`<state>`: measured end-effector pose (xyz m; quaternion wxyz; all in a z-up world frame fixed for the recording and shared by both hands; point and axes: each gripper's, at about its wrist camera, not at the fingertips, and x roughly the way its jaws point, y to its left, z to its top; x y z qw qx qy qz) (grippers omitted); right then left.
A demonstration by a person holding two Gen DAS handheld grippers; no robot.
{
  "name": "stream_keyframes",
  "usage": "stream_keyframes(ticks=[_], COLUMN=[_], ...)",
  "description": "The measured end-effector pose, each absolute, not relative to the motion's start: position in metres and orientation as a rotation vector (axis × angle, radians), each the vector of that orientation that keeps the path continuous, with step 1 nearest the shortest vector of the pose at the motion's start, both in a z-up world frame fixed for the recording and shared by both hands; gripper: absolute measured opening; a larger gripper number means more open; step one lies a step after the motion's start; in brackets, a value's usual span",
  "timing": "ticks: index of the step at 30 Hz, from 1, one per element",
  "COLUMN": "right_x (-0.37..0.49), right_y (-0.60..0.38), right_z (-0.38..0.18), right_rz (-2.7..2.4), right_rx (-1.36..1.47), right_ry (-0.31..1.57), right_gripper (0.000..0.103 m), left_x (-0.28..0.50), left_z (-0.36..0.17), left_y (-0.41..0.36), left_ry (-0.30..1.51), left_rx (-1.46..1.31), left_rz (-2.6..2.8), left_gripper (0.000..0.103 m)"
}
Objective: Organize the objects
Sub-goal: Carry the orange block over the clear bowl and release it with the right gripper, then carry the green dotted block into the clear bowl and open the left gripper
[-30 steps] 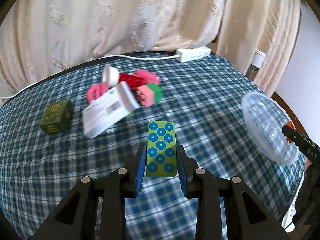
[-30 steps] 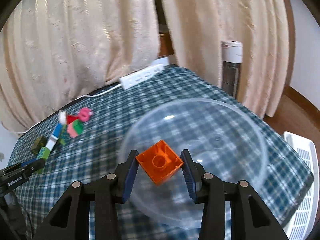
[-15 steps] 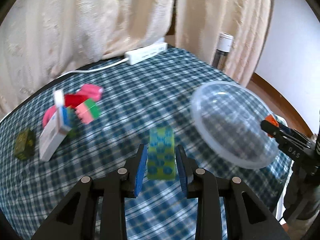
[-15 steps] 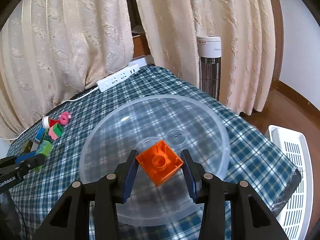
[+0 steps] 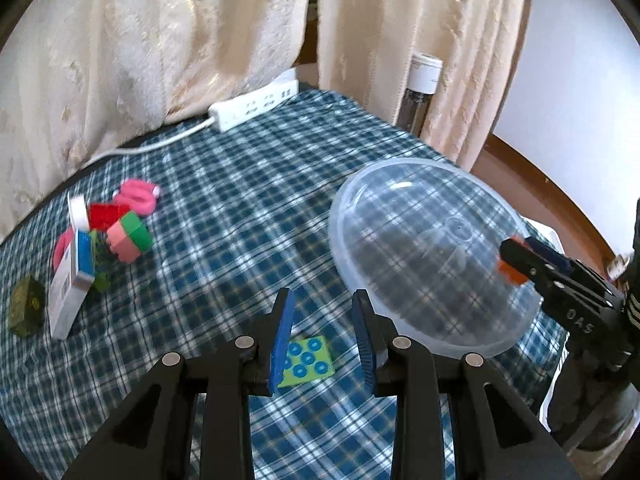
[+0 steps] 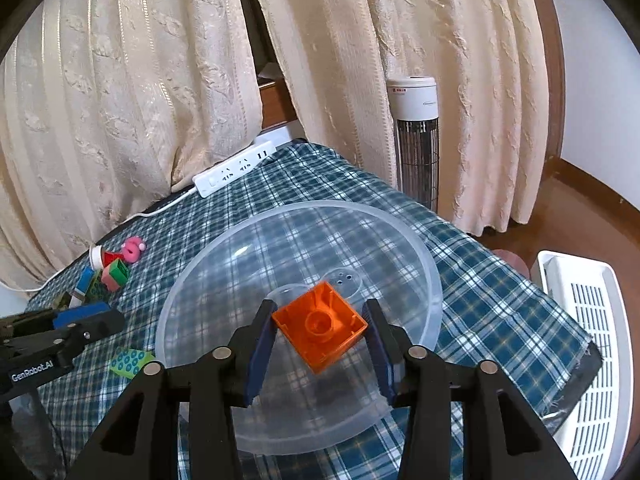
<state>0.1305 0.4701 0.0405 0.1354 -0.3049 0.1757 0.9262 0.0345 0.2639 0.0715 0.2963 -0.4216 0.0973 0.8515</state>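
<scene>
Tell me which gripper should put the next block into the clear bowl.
Right. Its gripper is over the clear bowl, jaws opening around the orange block. The left gripper is empty; the green dotted block lies on the tablecloth beside the bowl.

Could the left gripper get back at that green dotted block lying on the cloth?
Probably yes: the green dotted block lies flat just below the left gripper, whose fingers stand apart, with nothing over it; the clear bowl sits beside, not across.

open plaid cloth (image 5: 248, 200) between toy pile (image 5: 108, 236) and clear bowl (image 5: 432, 264)
</scene>
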Motion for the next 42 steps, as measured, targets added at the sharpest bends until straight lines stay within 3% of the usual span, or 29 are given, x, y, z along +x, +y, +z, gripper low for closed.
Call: stream_keyframes(ticks=[3, 5, 23, 31, 33, 34, 42], right_x=[0.132, 0.133, 0.136, 0.136, 0.136, 0.136, 0.138], right_y=[0.472, 0.473, 0.467, 0.465, 0.465, 0.465, 0.465], right_z=[0.041, 0.042, 0.039, 0.038, 0.038, 0.038, 0.040], right_rz=[2.681, 2.683, 2.696, 2.700, 2.700, 2.699, 2.702], right_rx=[-0.857, -0.843, -0.852, -0.857, -0.857, -0.855, -0.836], right_ry=[0.527, 0.536, 0.574, 0.575, 0.574, 0.575, 0.580], right_gripper=[0.064, 0.064, 0.069, 0.070, 0.070, 0.070, 0.070], left_x=[0.031, 0.030, 0.032, 0.026, 0.026, 0.025, 0.030], left_z=[0.066, 0.062, 0.030, 0.016, 0.015, 0.015, 0.039], left_y=[0.253, 0.246, 0.243, 0.245, 0.244, 0.244, 0.248], left_ry=[0.246, 0.237, 0.264, 0.273, 0.272, 0.273, 0.266], left_rx=[-1.155, -1.165, -1.262, -1.305, -1.309, -1.309, -1.228], left_rz=[2.273, 2.287, 2.266, 2.285, 2.289, 2.289, 2.307], left_gripper=[0.042, 0.058, 0.076, 0.076, 0.072, 0.064, 0.063])
